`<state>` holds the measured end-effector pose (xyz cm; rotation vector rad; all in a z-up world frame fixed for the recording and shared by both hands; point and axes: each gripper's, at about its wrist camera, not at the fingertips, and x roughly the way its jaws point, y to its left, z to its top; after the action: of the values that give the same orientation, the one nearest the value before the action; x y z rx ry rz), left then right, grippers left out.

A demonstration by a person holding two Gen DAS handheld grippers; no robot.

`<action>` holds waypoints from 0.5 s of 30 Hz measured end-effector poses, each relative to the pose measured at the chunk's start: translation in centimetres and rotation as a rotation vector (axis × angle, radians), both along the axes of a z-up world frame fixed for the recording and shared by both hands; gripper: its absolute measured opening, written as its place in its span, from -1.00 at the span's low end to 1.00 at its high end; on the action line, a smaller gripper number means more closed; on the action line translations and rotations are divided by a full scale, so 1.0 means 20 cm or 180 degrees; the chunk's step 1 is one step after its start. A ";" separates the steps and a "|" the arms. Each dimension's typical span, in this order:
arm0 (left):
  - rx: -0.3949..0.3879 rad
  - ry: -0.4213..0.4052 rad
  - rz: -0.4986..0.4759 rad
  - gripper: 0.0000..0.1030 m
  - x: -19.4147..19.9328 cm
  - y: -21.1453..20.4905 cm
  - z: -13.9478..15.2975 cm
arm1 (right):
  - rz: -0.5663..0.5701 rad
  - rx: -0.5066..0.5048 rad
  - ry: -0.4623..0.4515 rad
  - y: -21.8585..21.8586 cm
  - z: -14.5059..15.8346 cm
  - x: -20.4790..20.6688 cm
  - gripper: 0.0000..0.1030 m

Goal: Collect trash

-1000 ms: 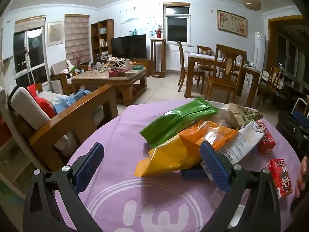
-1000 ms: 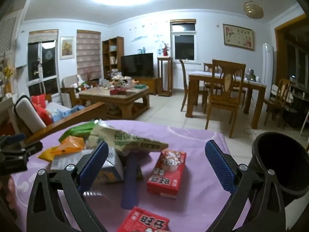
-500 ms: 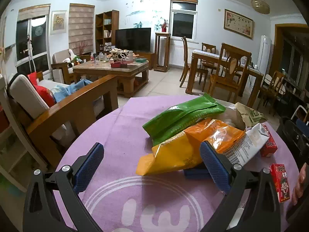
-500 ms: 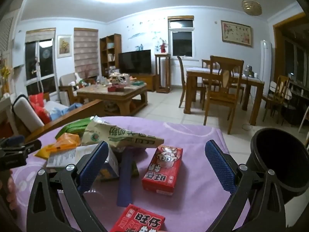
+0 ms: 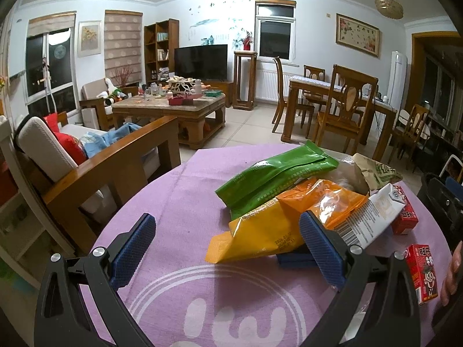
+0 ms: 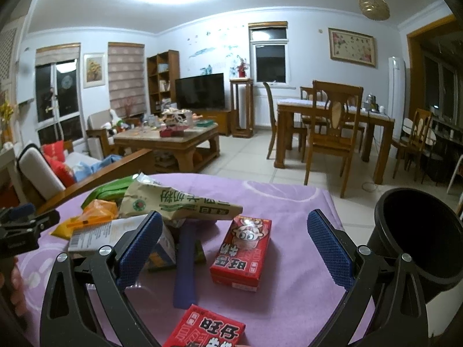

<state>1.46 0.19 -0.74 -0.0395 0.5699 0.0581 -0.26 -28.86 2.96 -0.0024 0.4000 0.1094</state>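
Observation:
A pile of trash lies on the purple tablecloth (image 5: 179, 202). In the left wrist view I see a green packet (image 5: 275, 173), an orange-yellow bag (image 5: 275, 228), a white carton (image 5: 370, 219) and two red milk boxes (image 5: 405, 211) (image 5: 422, 271). My left gripper (image 5: 228, 248) is open just before the orange bag, its right finger beside the carton. In the right wrist view a beige paper bag (image 6: 179, 202), a red milk box (image 6: 243, 248), a second red box (image 6: 205, 329) and a blue strip (image 6: 185, 263) lie ahead. My right gripper (image 6: 234, 248) is open around the upright red box.
A black bin (image 6: 416, 237) stands at the table's right edge. A wooden sofa (image 5: 95, 167) with cushions sits left of the table. A coffee table (image 5: 170, 110) and a dining table with chairs (image 5: 338, 101) stand farther back. A person's hand (image 5: 451, 271) shows at the right.
Both grippers have shifted slightly, so the trash pile looks a little nearer in the right wrist view. Both stay open and nothing on the table has moved.

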 end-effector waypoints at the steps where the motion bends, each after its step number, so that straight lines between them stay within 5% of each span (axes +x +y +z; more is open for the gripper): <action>1: 0.0000 0.0001 0.0001 0.91 0.00 0.00 0.00 | 0.0000 0.0002 0.0002 0.00 0.00 0.00 0.92; 15: 0.0013 0.0000 -0.0001 0.91 -0.01 -0.01 0.00 | 0.0002 -0.0005 -0.0001 0.01 -0.01 0.00 0.92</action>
<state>1.35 0.00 -0.83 -0.0356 0.5698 0.0588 -0.30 -28.68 2.81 -0.0041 0.3998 0.1097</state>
